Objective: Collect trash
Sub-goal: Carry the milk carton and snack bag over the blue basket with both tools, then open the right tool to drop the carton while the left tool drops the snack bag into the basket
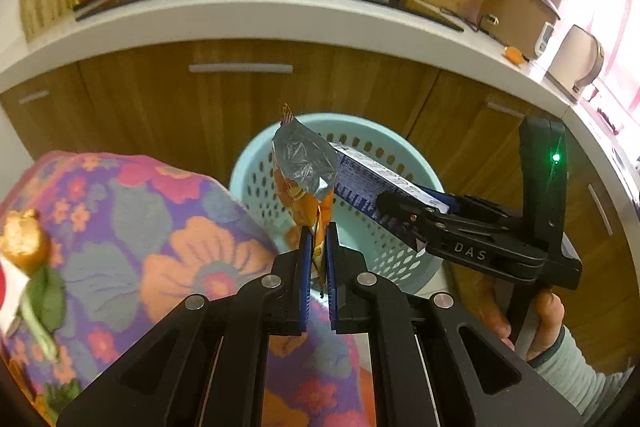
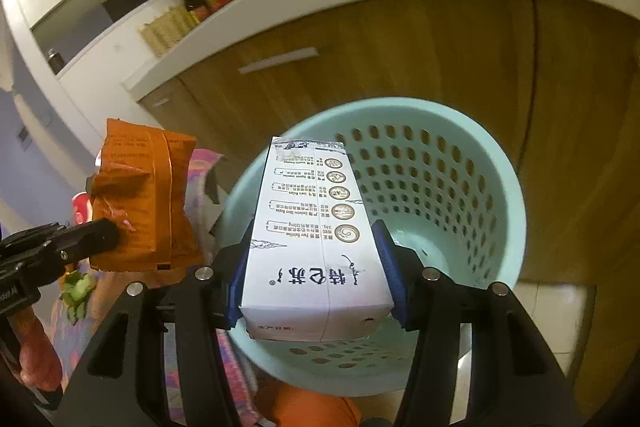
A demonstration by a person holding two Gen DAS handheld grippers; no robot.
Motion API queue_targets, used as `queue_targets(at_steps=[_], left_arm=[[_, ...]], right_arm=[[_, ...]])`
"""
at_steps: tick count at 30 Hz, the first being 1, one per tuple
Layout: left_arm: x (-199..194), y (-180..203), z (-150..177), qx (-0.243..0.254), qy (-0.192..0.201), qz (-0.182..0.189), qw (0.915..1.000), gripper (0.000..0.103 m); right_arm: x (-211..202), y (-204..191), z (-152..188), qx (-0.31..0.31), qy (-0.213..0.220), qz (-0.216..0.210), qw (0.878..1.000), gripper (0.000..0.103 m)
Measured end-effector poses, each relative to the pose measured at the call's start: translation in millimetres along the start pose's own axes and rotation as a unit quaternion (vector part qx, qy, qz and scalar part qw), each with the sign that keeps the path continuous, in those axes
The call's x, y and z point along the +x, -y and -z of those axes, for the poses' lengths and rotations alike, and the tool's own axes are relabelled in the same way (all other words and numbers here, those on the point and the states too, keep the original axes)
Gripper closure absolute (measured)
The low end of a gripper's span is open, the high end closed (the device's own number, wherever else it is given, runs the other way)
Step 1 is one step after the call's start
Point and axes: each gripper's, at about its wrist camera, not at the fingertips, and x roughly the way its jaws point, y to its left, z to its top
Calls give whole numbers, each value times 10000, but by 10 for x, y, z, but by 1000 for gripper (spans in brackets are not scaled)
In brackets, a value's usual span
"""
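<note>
The left gripper pinches an orange snack wrapper. The right gripper clamps a milk carton, apparently above the perforated basket.

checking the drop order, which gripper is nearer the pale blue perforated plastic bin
Right. The right gripper, clamping the white milk carton, hangs over the pale blue perforated bin opening. The left gripper, pinching the orange foil snack wrapper, sits beside the rim.
</note>
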Motion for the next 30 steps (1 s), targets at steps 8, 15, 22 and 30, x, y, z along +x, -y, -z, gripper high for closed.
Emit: queue_targets(at_steps=[8, 15, 22, 30], left_arm=[[357, 125, 4, -17, -299, 125, 9995, 98], [466, 215, 28, 34, -395, 179, 9991, 98], [507, 236, 49, 44, -443, 157, 9989, 97], [436, 249, 119, 68, -400, 23, 9992, 75]], right_arm=[[113, 151, 33, 17, -134, 374, 9992, 52], [100, 232, 33, 53, -164, 483, 9987, 52], [69, 256, 41, 82, -184, 508, 9985, 51], [55, 303, 54, 195, -281, 463, 9983, 50]])
